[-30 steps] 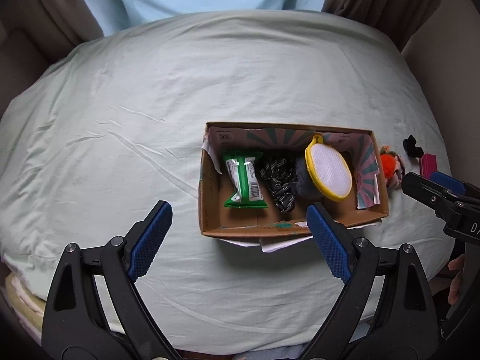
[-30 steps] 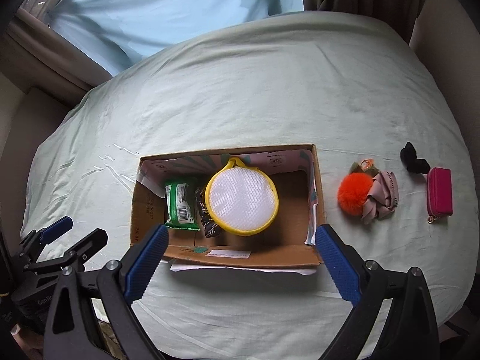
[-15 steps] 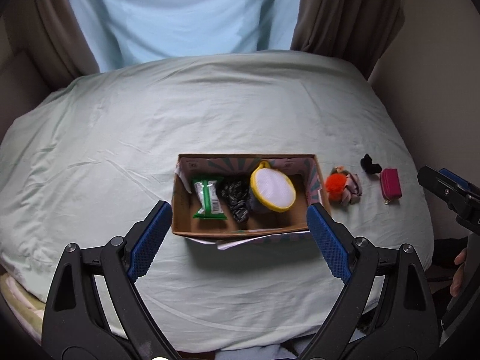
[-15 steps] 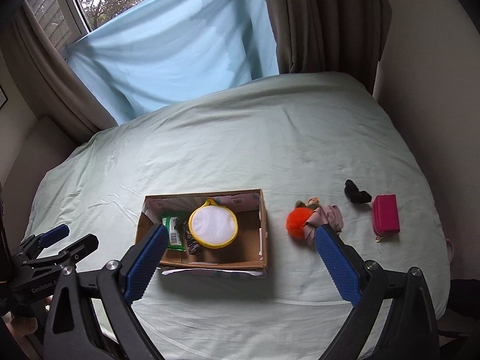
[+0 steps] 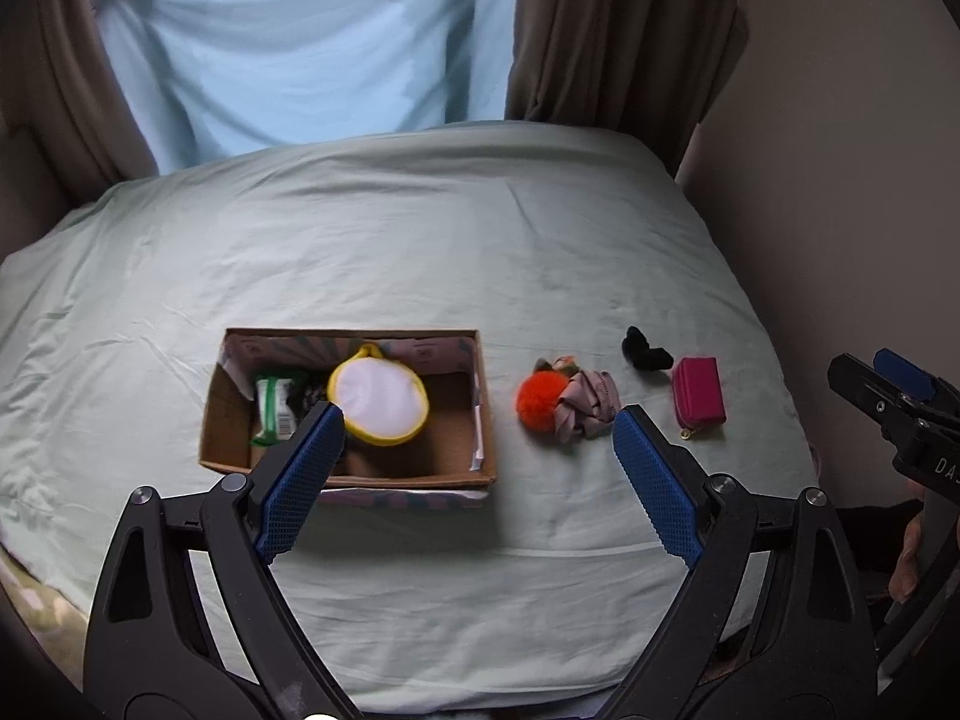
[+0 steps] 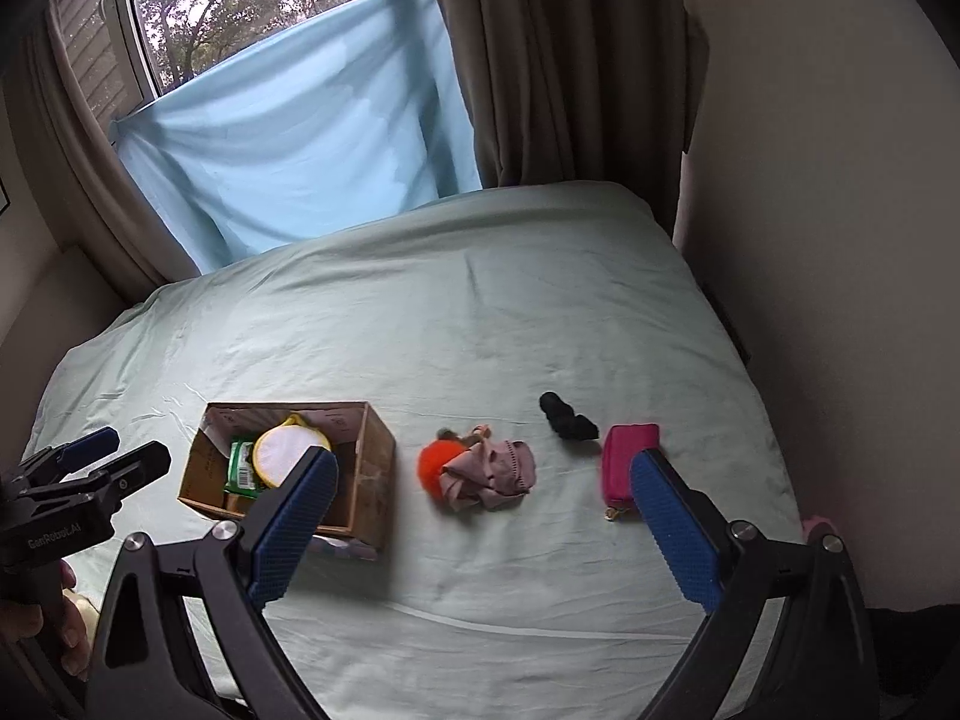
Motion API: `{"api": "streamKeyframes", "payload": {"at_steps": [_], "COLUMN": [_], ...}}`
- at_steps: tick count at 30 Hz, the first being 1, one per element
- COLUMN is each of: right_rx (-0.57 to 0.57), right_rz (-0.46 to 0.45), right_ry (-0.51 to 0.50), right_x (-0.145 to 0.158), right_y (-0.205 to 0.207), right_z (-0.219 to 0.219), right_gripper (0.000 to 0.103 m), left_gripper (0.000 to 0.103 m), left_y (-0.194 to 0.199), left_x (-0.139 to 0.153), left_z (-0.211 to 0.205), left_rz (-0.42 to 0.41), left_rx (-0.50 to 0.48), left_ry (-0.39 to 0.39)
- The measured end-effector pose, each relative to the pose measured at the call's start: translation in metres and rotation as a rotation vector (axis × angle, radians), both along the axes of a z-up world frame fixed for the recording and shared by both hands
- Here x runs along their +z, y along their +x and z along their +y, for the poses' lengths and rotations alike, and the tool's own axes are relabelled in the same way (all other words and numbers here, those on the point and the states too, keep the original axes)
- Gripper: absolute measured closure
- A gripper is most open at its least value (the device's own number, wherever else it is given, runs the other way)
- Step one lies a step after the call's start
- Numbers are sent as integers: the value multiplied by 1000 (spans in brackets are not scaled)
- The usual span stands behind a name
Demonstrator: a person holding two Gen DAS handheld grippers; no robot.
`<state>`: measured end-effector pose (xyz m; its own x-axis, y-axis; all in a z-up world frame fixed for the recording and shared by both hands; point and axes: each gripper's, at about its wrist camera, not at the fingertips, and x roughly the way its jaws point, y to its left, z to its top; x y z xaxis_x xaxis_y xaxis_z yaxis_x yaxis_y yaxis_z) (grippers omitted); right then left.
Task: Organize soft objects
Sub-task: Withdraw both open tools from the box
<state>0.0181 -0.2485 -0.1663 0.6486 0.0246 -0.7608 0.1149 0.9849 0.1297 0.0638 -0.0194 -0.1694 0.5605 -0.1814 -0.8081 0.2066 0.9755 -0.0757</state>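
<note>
I have both tools hanging above the near edge of the bed with nothing in either. The left hand-held gripper is spread wide and empty, and the right hand-held gripper is spread just as wide, also empty.

The cardboard box sits on the left of the bed and already holds a round white pouch with a yellow rim, a green packet and something dark between them that I cannot make out. To the right of the box, loose on the sheet, lie an orange pompom touching a crumpled pink cloth, then a small black item, and furthest right a pink zip pouch.

My worries from here, as I judge them:
- The pompom and the cloth are pressed together, so a pinch on one may drag the other along and drop it short of the box
- The cloth is limp, and a shallow pinch could catch only a fold and let it slide out on the way over
- The bedding is soft and gives, so pressing down for a low item like the black one may snag the sheet as well
- The box is light and on a yielding bed, so bumping its right wall could tip or shove it
- The round pouch stands high inside and could block whatever I drop in
</note>
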Motion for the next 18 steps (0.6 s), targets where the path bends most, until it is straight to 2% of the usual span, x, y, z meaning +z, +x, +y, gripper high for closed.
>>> {"api": "streamKeyframes", "payload": {"at_steps": [9,18], "right_rx": [53,21], "right_rz": [75,146], "right_ry": [2,41], "right_x": [-49,-111], "right_y": [19,49], "right_z": [-85,-129], "right_gripper": [5,5], "left_gripper": [12,12], "left_y": [-8,23], "left_x": [-57,-133], "left_z": [-113,-176], "left_rz": [-35,-2], "left_rx": [-87,-259], "left_ry": [127,274]}}
